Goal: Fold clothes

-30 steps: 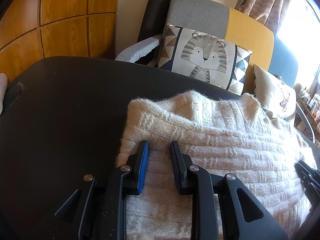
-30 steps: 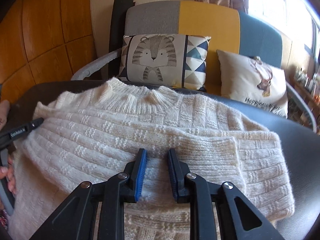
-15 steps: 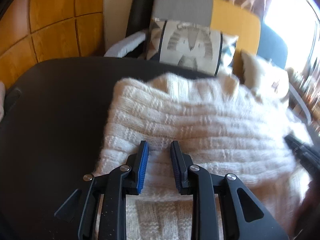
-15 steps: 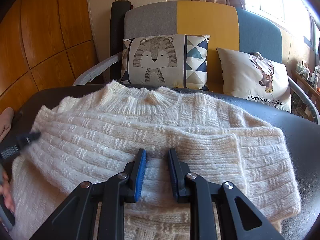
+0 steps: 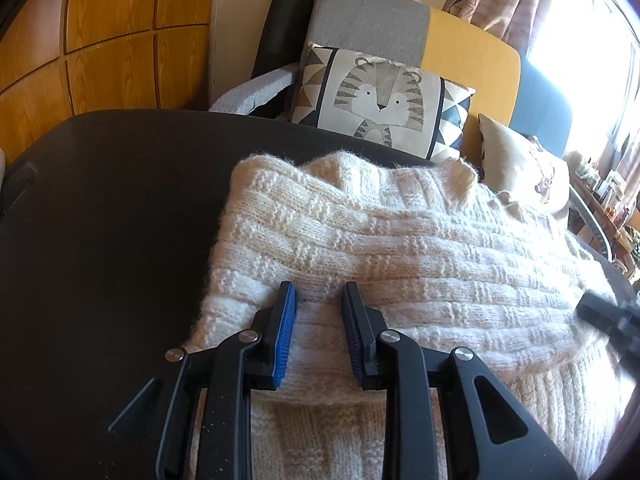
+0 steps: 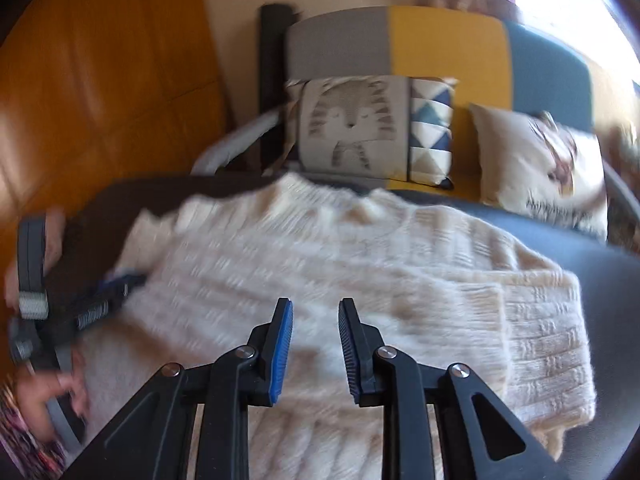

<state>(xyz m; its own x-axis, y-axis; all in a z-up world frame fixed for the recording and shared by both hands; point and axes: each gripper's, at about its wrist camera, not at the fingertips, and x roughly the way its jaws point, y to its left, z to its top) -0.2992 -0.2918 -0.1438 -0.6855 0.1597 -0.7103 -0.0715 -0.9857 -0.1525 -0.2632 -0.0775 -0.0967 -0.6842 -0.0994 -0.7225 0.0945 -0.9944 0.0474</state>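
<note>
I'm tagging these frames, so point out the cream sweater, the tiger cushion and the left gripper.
cream knit sweater (image 5: 420, 248): left wrist view, on its ribbed folded top layer.
tiger cushion (image 5: 380, 96): left wrist view, on the tiger's face.
left gripper (image 5: 318, 300): left wrist view, midway between its open fingertips.

Left wrist view sits low and close over the sweater (image 5: 400, 264), looking forward across the dark worktop (image 5: 100, 240) toward the tiger cushion (image 5: 380, 100). Right wrist view, blurred, faces the same way from further right; both share sweater and cushion.
</note>
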